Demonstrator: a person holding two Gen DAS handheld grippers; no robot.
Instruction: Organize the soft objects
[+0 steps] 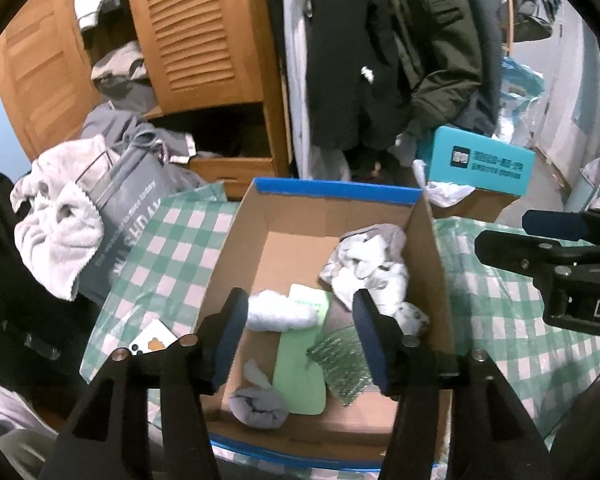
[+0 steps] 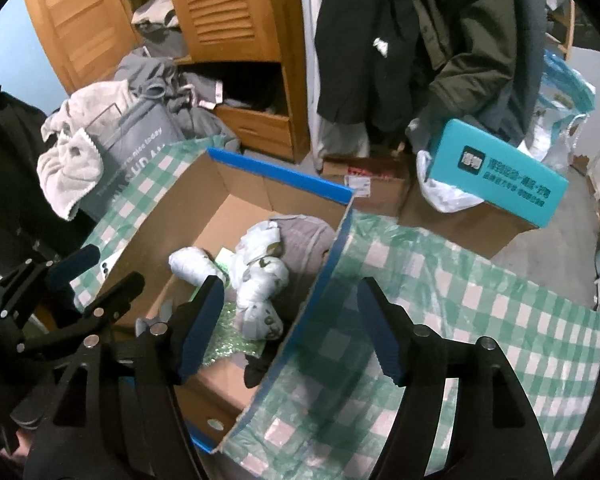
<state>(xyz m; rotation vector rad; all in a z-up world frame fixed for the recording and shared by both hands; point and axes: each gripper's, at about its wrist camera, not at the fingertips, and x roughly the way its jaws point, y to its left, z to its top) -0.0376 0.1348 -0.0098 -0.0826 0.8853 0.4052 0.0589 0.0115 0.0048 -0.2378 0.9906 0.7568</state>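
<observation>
Hovering with jaws apart and nothing between them, the left hand-held gripper [image 1: 300, 338] is sitting directly above the cardboard box [image 1: 428, 240]; the right hand-held gripper [image 2: 290, 328], also apart and empty, is straddling its right wall.

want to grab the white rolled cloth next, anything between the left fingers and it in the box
Nothing visible: the left gripper is open above the cardboard box, and the white rolled cloth lies uncovered on the green pad.

grey bag [image 2: 136, 140] reading "nice today"
</observation>
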